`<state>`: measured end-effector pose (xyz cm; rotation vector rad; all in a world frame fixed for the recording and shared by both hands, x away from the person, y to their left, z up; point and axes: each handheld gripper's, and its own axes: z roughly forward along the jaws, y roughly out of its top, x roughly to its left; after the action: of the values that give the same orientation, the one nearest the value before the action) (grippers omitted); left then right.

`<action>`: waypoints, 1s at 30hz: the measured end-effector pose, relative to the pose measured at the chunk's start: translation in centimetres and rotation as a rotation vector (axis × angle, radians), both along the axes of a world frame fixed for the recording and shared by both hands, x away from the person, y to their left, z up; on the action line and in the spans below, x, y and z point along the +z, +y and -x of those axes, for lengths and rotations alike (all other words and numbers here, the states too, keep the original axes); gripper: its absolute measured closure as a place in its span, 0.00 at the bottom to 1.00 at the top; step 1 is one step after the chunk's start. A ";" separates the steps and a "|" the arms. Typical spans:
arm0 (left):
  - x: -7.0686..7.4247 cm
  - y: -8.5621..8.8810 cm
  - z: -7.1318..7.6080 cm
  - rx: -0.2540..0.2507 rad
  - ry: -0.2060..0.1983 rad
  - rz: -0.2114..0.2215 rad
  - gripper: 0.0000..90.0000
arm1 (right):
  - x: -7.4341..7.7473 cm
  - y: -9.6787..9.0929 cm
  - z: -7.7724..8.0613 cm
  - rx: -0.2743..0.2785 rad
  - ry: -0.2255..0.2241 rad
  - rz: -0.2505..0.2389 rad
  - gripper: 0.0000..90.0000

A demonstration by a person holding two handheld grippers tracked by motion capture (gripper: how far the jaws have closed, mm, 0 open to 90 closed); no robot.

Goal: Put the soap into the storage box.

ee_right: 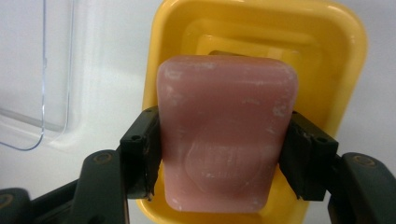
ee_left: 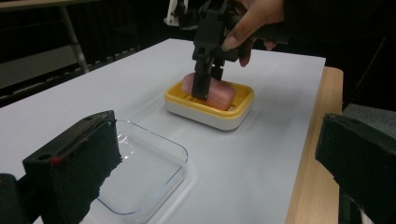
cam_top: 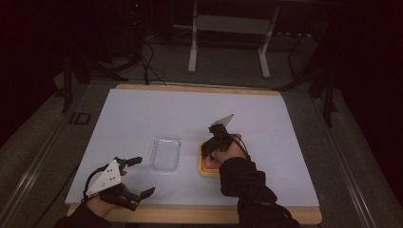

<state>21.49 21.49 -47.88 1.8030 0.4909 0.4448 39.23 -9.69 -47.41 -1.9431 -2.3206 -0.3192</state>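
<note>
We see the right gripper (ee_right: pixel 219 163) clamped on a pink rectangular bar of soap (ee_right: pixel 224 135), its two black jaws pressing the bar's long sides. The soap sits over a yellow plastic soap dish with a white base (ee_right: pixel 345 60); in the left gripper view the bar (ee_left: pixel 219 91) lies in the dish (ee_left: pixel 210 109) with the right gripper (ee_left: pixel 205 74) coming down onto it from above, and we cannot tell whether the bar is lifted clear of the dish floor. The hand (ee_left: pixel 254 18) holding that gripper wraps its body, and a dark sleeve (cam_top: pixel 247 185) runs back toward the near edge in the high view.

Just beside the dish, toward the person's left, lies a clear, shallow plastic tray with rounded corners (cam_top: pixel 166 153), apart from the dish and holding nothing.

We find the left gripper (cam_top: pixel 138 176) near the front left part of the counter, its jaws spread wide apart with nothing between them, pointing toward the tray. A grey three-cornered plate (cam_top: pixel 105 177) tops it.

Everything rests on a pale white sheet (cam_top: pixel 142 114) covering the wooden counter (cam_top: pixel 199 214), whose light edge shows along the near and far sides. Beyond it we make out a dim floor and a pale metal frame (cam_top: pixel 228 28).
</note>
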 end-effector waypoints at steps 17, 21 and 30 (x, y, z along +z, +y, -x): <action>0.0 -0.1 0.0 -0.002 0.001 0.000 0.00 | -0.7 0.3 -0.3 -0.024 0.015 0.011 0.39; 0.0 0.0 0.0 -0.002 0.001 -0.001 0.00 | -0.5 0.0 -0.4 -0.024 0.023 -0.015 0.36; 0.0 0.0 -0.1 -0.002 0.004 0.000 0.00 | 1.3 -0.1 -0.3 0.027 -0.040 0.012 0.32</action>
<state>21.57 21.49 -47.91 1.8044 0.4921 0.4398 39.54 -9.82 -46.08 -1.9255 -2.3765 -0.3457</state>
